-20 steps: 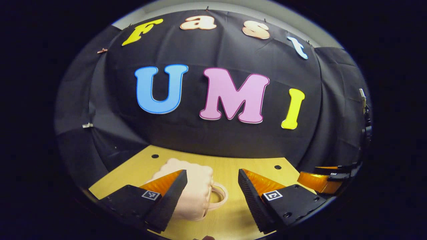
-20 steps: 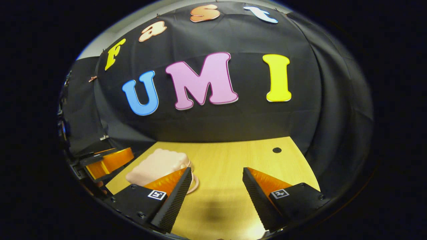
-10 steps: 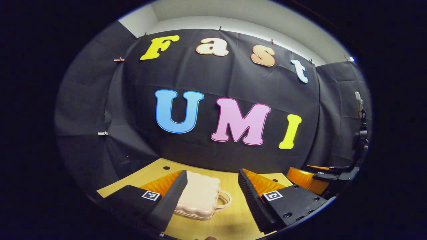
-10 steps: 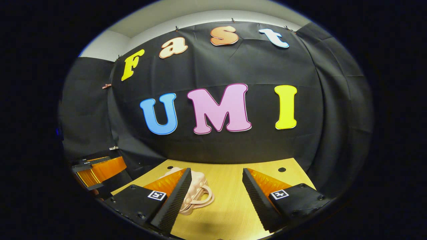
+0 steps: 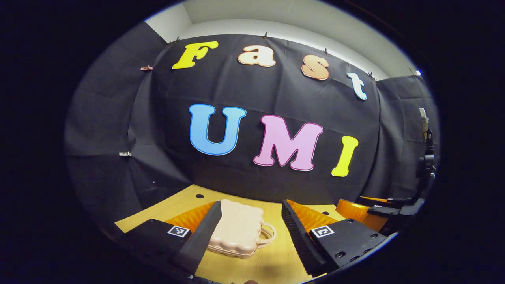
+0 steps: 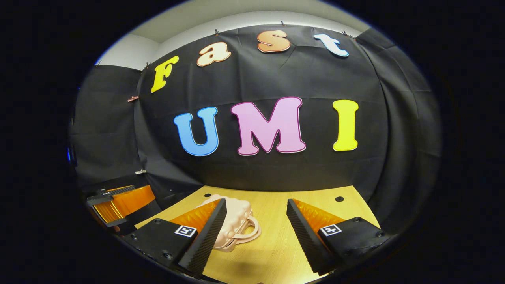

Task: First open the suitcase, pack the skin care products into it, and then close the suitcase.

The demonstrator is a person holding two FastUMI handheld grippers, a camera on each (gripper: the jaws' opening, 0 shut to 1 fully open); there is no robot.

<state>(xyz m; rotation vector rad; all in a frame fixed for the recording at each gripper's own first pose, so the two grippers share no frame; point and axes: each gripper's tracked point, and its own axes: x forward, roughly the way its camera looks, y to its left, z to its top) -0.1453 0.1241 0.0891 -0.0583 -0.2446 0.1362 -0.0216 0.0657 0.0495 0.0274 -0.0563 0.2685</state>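
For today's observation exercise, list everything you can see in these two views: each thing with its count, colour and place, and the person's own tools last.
suitcase: one, pale pink, closed, lying flat on the table with its handle toward the right in the left gripper view; also seen in the right gripper view.
table: one, light wood, with small dark holes near its far edge.
booth wall: one, black cloth, behind the table.
left hand-held gripper: one, open, fingers either side of the suitcase, not touching it as far as I can tell.
right hand-held gripper: one, open, above the table right of the suitcase.
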